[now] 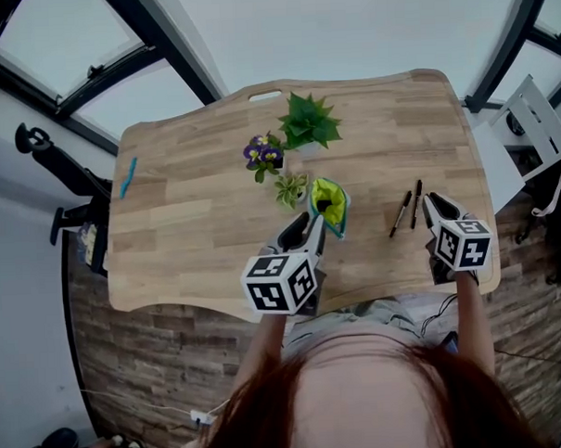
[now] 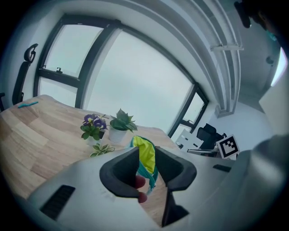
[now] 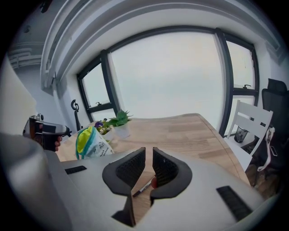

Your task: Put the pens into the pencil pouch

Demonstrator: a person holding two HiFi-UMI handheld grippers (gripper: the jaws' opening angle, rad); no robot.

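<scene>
A yellow-green pencil pouch [image 1: 329, 205] with a teal zip stands upright near the middle of the wooden table [image 1: 197, 222], its mouth open. My left gripper [image 1: 306, 228] is at its near left side. In the left gripper view the jaws [image 2: 147, 154] stand wide apart with the pouch [image 2: 143, 145] showing between them; I see no pad pressing on it. Two black pens [image 1: 401, 213] [image 1: 416, 203] lie side by side to the right. My right gripper [image 1: 435, 205] hovers just right of them, its jaws [image 3: 149, 155] a narrow slit apart and empty, one pen [image 3: 143, 186] visible below.
Three small potted plants stand behind the pouch: a green succulent [image 1: 309, 124], purple flowers [image 1: 264, 154] and a variegated one [image 1: 291, 188]. A teal object [image 1: 128, 177] lies at the table's far left. A white chair [image 1: 536, 128] is off the right edge.
</scene>
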